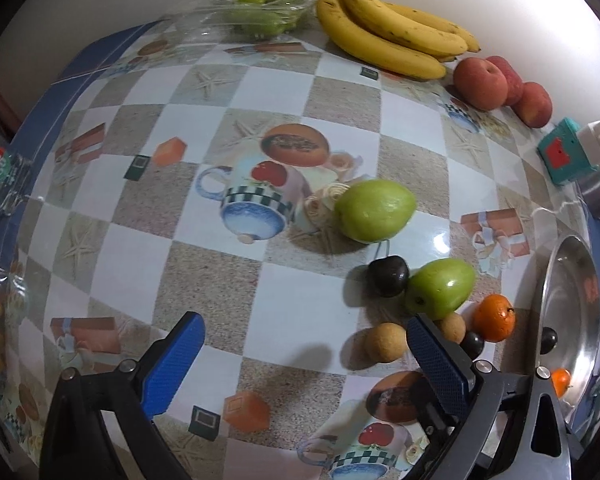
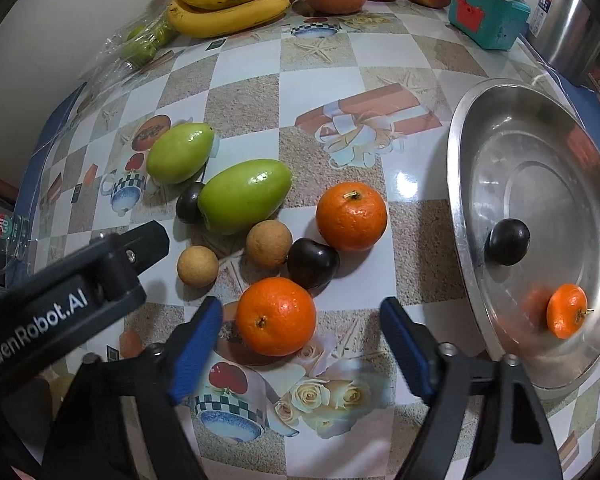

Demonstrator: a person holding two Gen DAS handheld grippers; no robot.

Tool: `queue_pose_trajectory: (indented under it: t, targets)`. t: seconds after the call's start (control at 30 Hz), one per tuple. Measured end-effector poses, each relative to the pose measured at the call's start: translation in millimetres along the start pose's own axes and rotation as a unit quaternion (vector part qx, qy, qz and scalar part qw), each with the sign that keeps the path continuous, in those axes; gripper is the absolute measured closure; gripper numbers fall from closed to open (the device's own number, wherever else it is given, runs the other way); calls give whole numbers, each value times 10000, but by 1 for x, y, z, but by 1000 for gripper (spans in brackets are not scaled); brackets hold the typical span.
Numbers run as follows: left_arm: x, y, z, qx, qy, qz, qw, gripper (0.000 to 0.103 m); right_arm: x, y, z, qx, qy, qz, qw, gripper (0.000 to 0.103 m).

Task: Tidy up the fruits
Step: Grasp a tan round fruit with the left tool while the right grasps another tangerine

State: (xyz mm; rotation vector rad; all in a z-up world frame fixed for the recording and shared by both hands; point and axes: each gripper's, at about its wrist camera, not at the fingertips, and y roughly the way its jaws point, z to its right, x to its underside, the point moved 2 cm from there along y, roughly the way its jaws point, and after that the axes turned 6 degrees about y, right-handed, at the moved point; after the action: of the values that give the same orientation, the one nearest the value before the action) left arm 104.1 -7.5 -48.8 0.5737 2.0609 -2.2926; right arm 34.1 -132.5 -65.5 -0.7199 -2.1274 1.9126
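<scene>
1. Nearest the right wrist camera, the right gripper [image 2: 302, 322] points down at the table with its blue pads spread; a tangerine [image 2: 275, 315] sits between them, close to the left pad, with a clear gap on the right side, so nothing is pinched.
2. The left gripper [image 1: 304, 334] stands wide apart over bare tablecloth [image 1: 204, 276]; its right finger [image 1: 436, 360] overlaps a tan longan [image 1: 453, 326], though whether they touch I cannot tell.
3. Open room: the chequered cloth left of the fruit cluster is free, and so is a strip between the cluster and the steel plate [image 2: 464, 152] at the right edge.
4. The cluster is tight — two green fruits [image 2: 244, 196], two longans [image 2: 269, 243], a dark plum [image 2: 312, 263] touching a second tangerine [image 2: 351, 216], and another dark plum [image 2: 190, 208] tucked against the nearer green fruit.
5. The steel plate holds a dark plum [image 2: 508, 241] and a small tangerine [image 2: 566, 311], well apart from each other.
6. Along the far edge by the wall: a clear plastic tray [image 1: 220, 8] with small green fruit inside, a banana bunch [image 1: 388, 36], three peaches [image 1: 480, 82] — then a teal box [image 2: 486, 20] and a steel canister [image 2: 568, 28].
</scene>
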Motion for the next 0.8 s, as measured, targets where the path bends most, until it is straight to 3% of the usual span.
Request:
queue_pose_trajectory:
  t: [0.3,0.5,0.8]
  targets:
    - [-1,9,17,483,226,-113,9985,31,2,-2,0,-146,-29,-15,9999,40]
    - [2,11,23,570,338,-186,9976,52,1,-2,-3,-220,-67,-16,9997,48]
    - [0,15,32,828,424,-249,9954,71,1,-1,-6,-361,-76,-51,9993,57]
